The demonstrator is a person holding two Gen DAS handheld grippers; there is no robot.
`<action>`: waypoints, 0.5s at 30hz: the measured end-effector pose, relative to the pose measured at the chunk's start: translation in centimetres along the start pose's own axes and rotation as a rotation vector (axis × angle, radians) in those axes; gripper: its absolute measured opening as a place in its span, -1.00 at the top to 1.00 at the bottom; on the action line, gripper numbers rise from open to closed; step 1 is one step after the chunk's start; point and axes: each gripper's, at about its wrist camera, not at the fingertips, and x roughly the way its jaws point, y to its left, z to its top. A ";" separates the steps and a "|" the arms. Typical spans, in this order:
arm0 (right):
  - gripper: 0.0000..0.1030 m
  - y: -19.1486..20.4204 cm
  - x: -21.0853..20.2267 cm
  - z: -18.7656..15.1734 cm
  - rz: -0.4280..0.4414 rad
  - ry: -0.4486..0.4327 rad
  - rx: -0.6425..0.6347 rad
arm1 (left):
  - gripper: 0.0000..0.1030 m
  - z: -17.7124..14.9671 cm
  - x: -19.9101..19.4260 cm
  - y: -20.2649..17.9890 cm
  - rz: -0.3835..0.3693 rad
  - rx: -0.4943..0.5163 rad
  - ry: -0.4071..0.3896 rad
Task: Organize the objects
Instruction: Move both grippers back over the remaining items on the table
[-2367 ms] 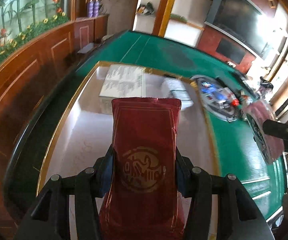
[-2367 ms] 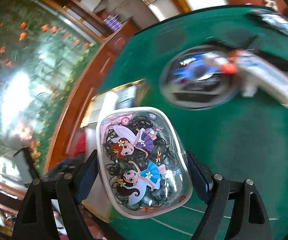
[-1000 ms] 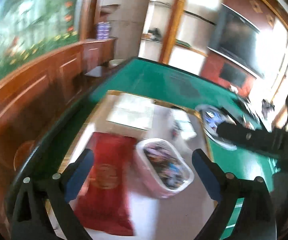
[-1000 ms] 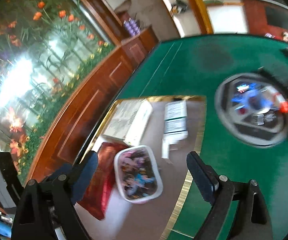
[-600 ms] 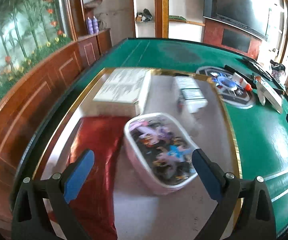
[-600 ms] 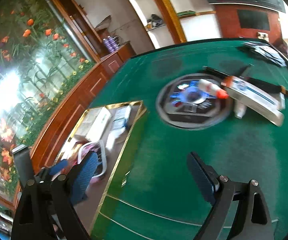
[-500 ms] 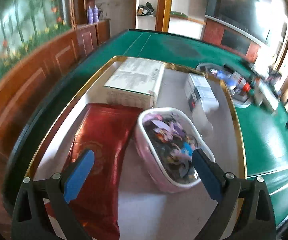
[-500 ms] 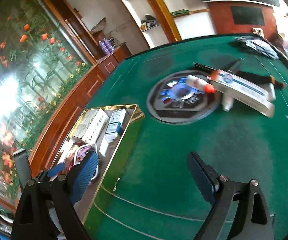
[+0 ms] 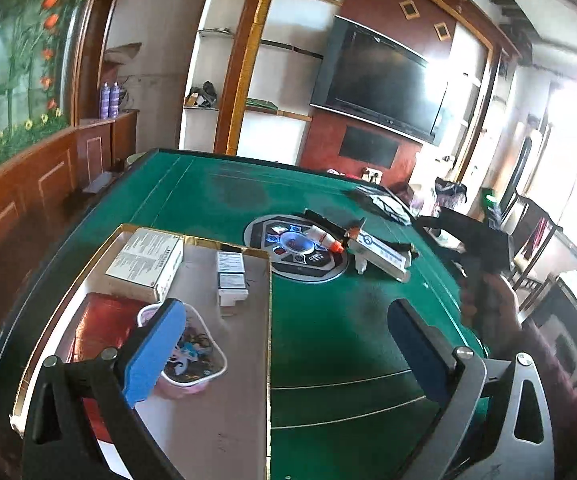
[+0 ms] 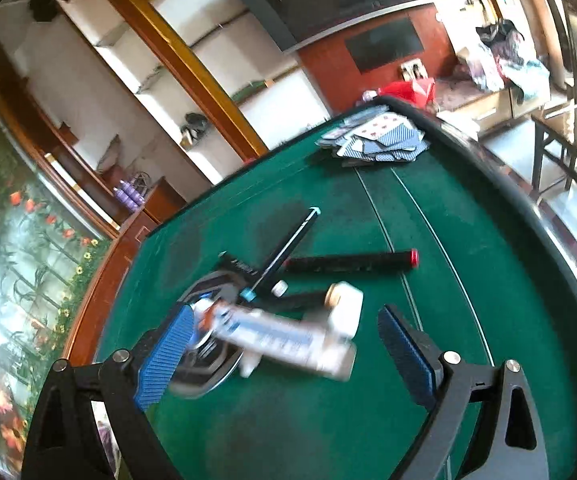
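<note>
A gold-rimmed tray (image 9: 267, 320) lies at the left of the green table (image 9: 328, 332). In it lie a red foil packet (image 9: 104, 324), a clear cartoon-printed box (image 9: 198, 360), a white carton (image 9: 146, 262) and a small white box (image 9: 230, 276). My left gripper (image 9: 288, 354) is open and empty above the tray's right rim. My right gripper (image 10: 284, 354) is open and empty, just short of a long white and blue box (image 10: 284, 336). That box also shows in the left wrist view (image 9: 380, 254), next to a white tube with a red cap (image 9: 324, 238).
A round dark console (image 9: 296, 250) sits mid-table. Behind the long box lie a small white bottle (image 10: 344, 304), a black stick with a red end (image 10: 352, 262) and a thin black rod (image 10: 288, 248). Playing cards (image 10: 380, 138) lie at the far edge.
Both grippers have let go: the red packet and the cartoon box now lie in the tray. My left gripper has pulled back and swung right. My right gripper has moved to the long box.
</note>
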 end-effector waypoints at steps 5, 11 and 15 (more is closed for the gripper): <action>-0.87 0.5 2.9 0.3 0.055 0.040 -0.037 | -0.96 0.0 0.9 -1.3 0.026 -0.003 0.017; -0.87 4.1 5.0 0.0 0.278 0.171 -0.156 | -0.96 -1.4 3.1 -1.3 0.022 -0.086 0.072; -0.87 5.2 7.7 -2.6 0.196 0.270 -0.236 | -0.96 -2.4 4.7 -1.9 0.028 -0.102 0.108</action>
